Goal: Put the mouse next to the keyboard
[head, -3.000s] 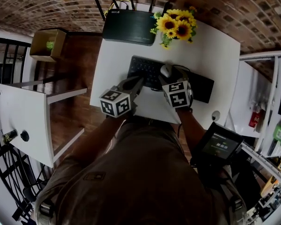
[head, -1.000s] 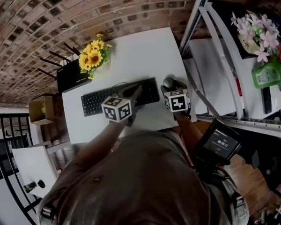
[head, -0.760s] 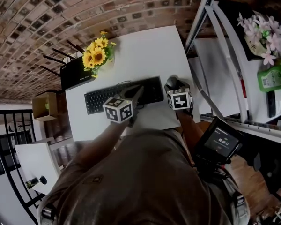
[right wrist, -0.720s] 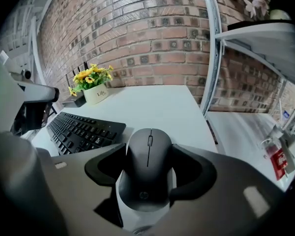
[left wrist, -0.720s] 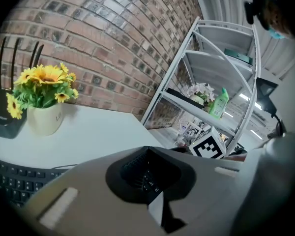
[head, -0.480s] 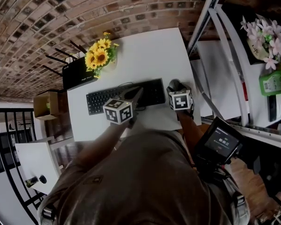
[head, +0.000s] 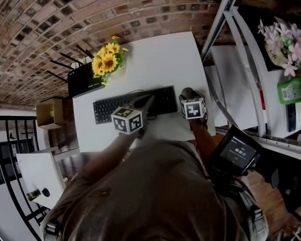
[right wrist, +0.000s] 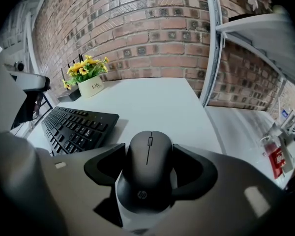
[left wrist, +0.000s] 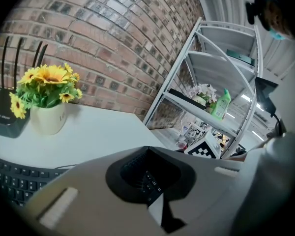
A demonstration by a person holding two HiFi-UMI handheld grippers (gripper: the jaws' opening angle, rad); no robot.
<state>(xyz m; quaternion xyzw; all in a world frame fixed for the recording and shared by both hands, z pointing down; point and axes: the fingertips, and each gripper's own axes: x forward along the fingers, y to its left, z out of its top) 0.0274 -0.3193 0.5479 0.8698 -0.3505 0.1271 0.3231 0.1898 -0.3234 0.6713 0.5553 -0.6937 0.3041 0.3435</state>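
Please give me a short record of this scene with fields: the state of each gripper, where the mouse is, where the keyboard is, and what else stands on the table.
left gripper: shut, holds nothing, above the keyboard
right gripper: shut on the mouse
mouse: black, between the right gripper's jaws, just past the keyboard's right end
keyboard: black, flat on the white table
other items: sunflowers in a pot and a black router, behind the keyboard by the brick wall
task status: mouse beside keyboard, not yet released
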